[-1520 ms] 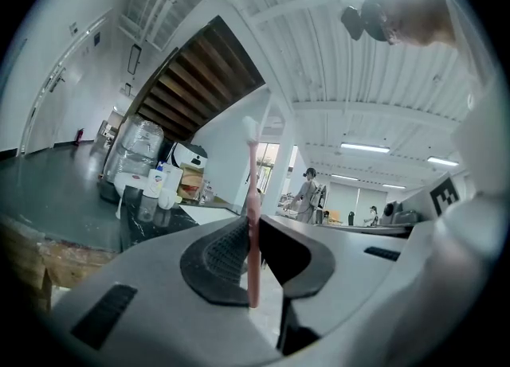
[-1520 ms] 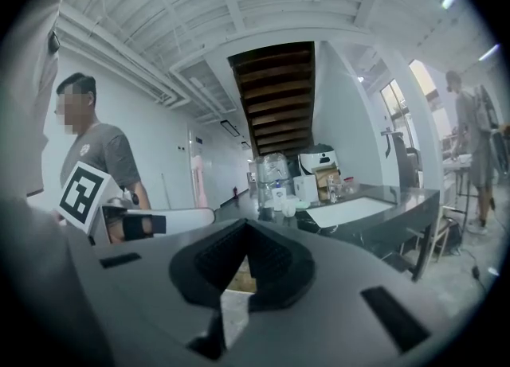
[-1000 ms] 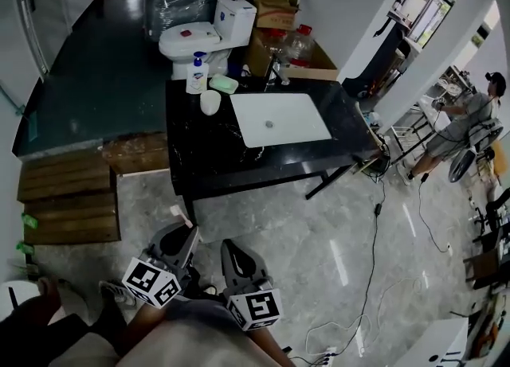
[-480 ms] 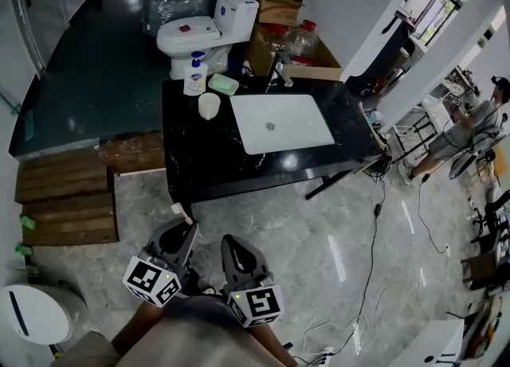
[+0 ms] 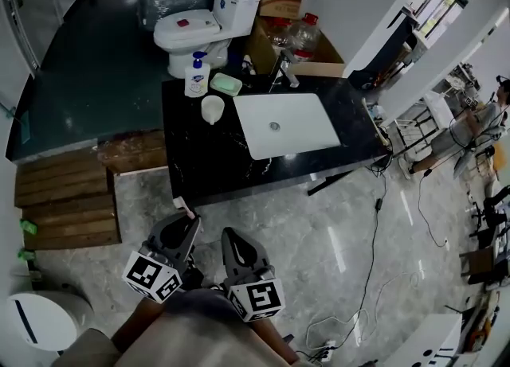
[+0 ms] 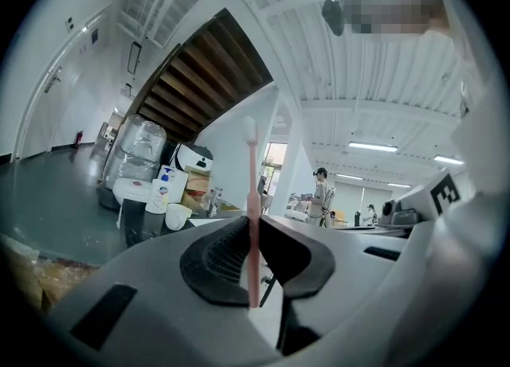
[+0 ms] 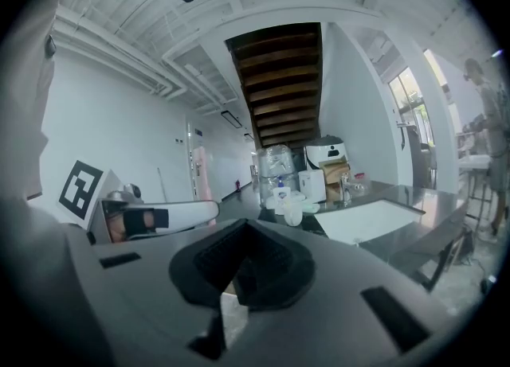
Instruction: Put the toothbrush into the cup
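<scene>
— What's over on the left?
— Wooden pallets [image 5: 68,198] on the floor. Next to them, low and near, is the left hand-held gripper [image 5: 186,224]. It's clenched on a pink toothbrush [image 6: 252,182], which stands upright between its jaws with the head end up.
— And the cup?
— The white cup [image 5: 212,108] sits on the far left part of the black desk [image 5: 207,170], well apart from the toothbrush. It's just beside a soap bottle [image 5: 196,76] and a green soap dish [image 5: 225,84].
— The other gripper?
— The right hand-held gripper [image 5: 233,240] is just right of the left one, over the tiled floor. Its jaws are pressed together with nothing between them.
— Further right?
— A white basin [image 5: 287,125] is set in the desk, with a faucet [image 5: 284,69] at its far edge. A person [image 5: 476,121] stands well off at the right edge.
</scene>
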A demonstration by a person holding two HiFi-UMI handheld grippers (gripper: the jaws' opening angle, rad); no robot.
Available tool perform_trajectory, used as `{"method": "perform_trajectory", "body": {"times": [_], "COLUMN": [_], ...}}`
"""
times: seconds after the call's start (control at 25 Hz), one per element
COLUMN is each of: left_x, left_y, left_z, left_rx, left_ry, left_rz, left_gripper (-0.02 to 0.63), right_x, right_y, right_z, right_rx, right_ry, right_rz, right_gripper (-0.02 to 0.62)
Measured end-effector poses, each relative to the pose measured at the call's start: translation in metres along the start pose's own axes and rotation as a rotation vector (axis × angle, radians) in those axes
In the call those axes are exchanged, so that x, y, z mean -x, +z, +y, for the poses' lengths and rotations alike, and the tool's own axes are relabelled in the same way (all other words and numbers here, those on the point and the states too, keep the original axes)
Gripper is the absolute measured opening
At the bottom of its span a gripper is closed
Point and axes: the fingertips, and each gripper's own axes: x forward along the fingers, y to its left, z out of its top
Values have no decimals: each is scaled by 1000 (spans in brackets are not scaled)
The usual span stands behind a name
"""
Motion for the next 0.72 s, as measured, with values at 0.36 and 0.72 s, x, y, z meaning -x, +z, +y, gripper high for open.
{"method": "perform_trajectory", "body": {"times": [0.36,0.72], "left_x": [-6,-3], "left_y": [14,11], "left_z": [38,66], "left_rx": [19,44], "left_ry": [-37,-73], "left_rz": [-5,0], "left_gripper": [46,46], "right_x": [-38,-66], "right_y": [3,-6], "right_z": [10,28], "right_rx": [23,45], "right_ry": [-35,-52], "right_rz": [17,38], "right_gripper": [6,6]}}
